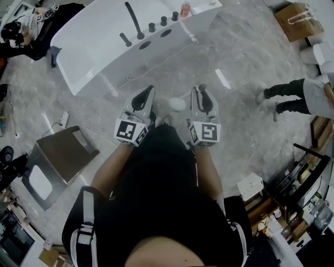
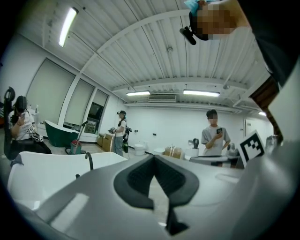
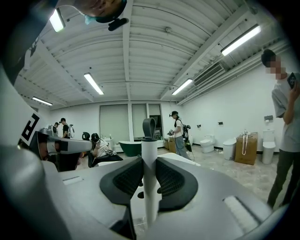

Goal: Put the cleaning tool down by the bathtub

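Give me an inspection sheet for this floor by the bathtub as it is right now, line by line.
Surface: grey marbled floor.
Job's things: white bathtub ahead; cleaner in the right tool's grip, its white handle between the pads.
Clutter: cardboard box at upper right; grey box lying at left; bottle on the tub's rim.
Grippers: left tool shut, nothing in it; right tool shut on the cleaner.
Cables: white cable runs along the floor beside the tub toward a power strip.
Surroundings: one bystander stands at right; a seated person is beyond the tub.
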`<state>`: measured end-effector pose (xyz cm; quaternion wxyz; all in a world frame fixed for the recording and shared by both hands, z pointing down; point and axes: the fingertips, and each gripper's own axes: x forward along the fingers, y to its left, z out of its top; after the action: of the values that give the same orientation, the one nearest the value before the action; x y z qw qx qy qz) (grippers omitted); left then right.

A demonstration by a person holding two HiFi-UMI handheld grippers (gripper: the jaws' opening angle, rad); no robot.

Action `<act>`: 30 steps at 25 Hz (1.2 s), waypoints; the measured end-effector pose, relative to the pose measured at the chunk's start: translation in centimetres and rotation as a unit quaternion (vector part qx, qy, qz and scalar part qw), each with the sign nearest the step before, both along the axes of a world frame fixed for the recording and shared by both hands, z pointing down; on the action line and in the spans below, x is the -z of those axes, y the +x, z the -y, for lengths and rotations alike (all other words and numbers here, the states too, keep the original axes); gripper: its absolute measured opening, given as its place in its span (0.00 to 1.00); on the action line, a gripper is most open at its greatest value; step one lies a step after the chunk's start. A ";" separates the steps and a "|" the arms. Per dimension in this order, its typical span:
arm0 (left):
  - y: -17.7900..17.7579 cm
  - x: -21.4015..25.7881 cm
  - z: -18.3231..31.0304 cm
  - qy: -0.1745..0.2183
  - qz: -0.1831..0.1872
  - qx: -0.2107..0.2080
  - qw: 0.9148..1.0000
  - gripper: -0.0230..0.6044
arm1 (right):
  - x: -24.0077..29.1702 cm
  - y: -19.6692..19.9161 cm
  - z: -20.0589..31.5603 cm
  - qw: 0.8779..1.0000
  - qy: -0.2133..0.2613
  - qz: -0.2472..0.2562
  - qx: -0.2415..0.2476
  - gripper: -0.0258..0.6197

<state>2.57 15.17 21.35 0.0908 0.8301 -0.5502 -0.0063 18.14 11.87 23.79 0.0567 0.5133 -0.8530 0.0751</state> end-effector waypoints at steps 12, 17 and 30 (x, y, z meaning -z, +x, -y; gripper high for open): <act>-1.5 -1.7 5.7 -0.002 0.002 -0.017 1.000 0.05 | -1.9 -1.3 4.9 1.000 -0.006 -0.011 -0.010 0.18; -2.5 -2.4 9.0 -0.006 -0.002 -0.021 1.000 0.05 | -3.4 -2.6 7.9 1.000 -0.013 -0.014 -0.010 0.18; -4.1 -8.5 17.7 -0.038 0.004 -0.032 0.999 0.05 | -9.8 -4.2 16.2 0.999 -0.032 -0.036 -0.017 0.18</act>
<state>-1.49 -2.53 29.84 0.1201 0.8433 -0.5235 0.0207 13.93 -4.36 33.63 0.1024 0.5283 -0.8386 0.0848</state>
